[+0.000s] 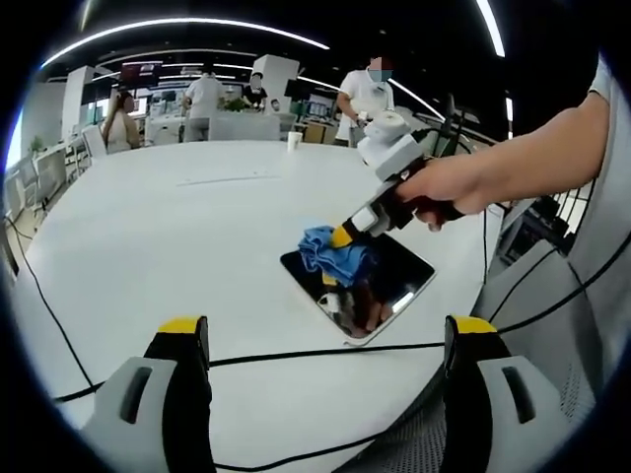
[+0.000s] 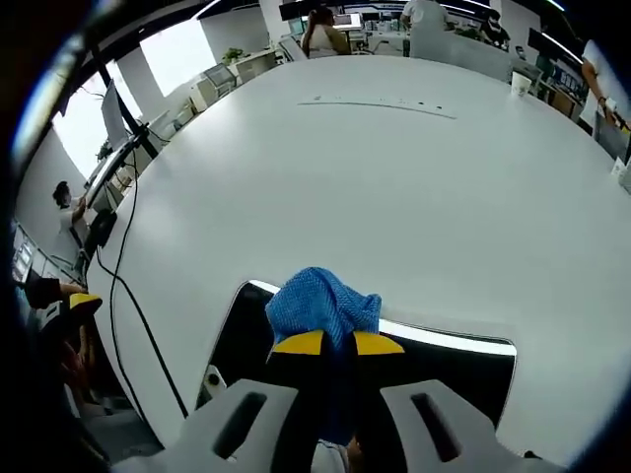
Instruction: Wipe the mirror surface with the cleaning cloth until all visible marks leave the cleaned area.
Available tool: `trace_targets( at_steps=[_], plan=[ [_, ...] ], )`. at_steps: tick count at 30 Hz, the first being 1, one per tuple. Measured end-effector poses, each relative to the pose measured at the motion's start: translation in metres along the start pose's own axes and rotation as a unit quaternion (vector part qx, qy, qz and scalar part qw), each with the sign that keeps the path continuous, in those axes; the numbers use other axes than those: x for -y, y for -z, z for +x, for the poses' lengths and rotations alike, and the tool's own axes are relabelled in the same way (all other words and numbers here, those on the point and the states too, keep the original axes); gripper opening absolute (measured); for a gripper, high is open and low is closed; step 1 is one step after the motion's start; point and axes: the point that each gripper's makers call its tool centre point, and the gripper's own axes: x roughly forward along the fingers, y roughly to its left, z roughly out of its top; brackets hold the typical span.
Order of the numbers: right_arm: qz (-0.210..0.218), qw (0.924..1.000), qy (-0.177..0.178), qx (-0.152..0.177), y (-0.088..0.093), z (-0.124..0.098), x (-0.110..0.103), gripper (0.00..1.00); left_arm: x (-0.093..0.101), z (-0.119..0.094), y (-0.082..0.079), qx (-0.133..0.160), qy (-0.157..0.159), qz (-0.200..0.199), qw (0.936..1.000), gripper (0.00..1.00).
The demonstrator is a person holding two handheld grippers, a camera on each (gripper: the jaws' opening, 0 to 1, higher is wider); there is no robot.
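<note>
A flat rectangular mirror (image 1: 389,286) lies on the white table (image 1: 177,236), dark with reflections. A crumpled blue cleaning cloth (image 1: 330,254) rests on the mirror's far left part, and my right gripper (image 1: 345,243), held by a person's hand (image 1: 444,187), is shut on it. In the right gripper view the cloth (image 2: 320,305) bulges out ahead of the yellow-tipped jaws of the right gripper (image 2: 338,345) and presses on the mirror (image 2: 434,365). My left gripper (image 1: 325,335) stands open above the table's near edge, nothing between its jaws, short of the mirror.
Black cables (image 1: 296,353) run across the table near the mirror and along its left edge (image 2: 128,296). A paper cup (image 1: 294,140) stands at the far side. Several people (image 1: 370,94) stand by desks beyond the table.
</note>
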Motion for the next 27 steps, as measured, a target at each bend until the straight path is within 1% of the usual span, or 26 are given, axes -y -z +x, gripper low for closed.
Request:
trace_targets(
  at_steps=[4,7,14,18,27],
  plan=[
    [-0.002,1.0000,-0.001,0.000,0.006,-0.003,-0.001,0.04,0.004,0.005,0.001,-0.001,0.003,0.001,1.0000,0.99],
    [0.000,1.0000,-0.002,0.001,0.011,-0.006,-0.002,0.04,0.006,0.006,-0.004,0.003,0.006,0.006,1.0000,0.99],
    [0.003,1.0000,-0.001,0.003,0.019,-0.011,-0.006,0.04,0.002,0.004,-0.012,0.013,-0.005,0.006,0.9999,0.99],
    [0.000,1.0000,0.002,0.006,0.024,-0.013,-0.008,0.04,0.000,0.003,-0.013,0.017,-0.012,0.003,0.9998,0.99],
    [-0.003,0.9999,0.000,0.010,0.036,-0.019,-0.012,0.04,0.004,0.005,-0.011,0.017,-0.015,0.002,0.9997,0.99]
  ],
)
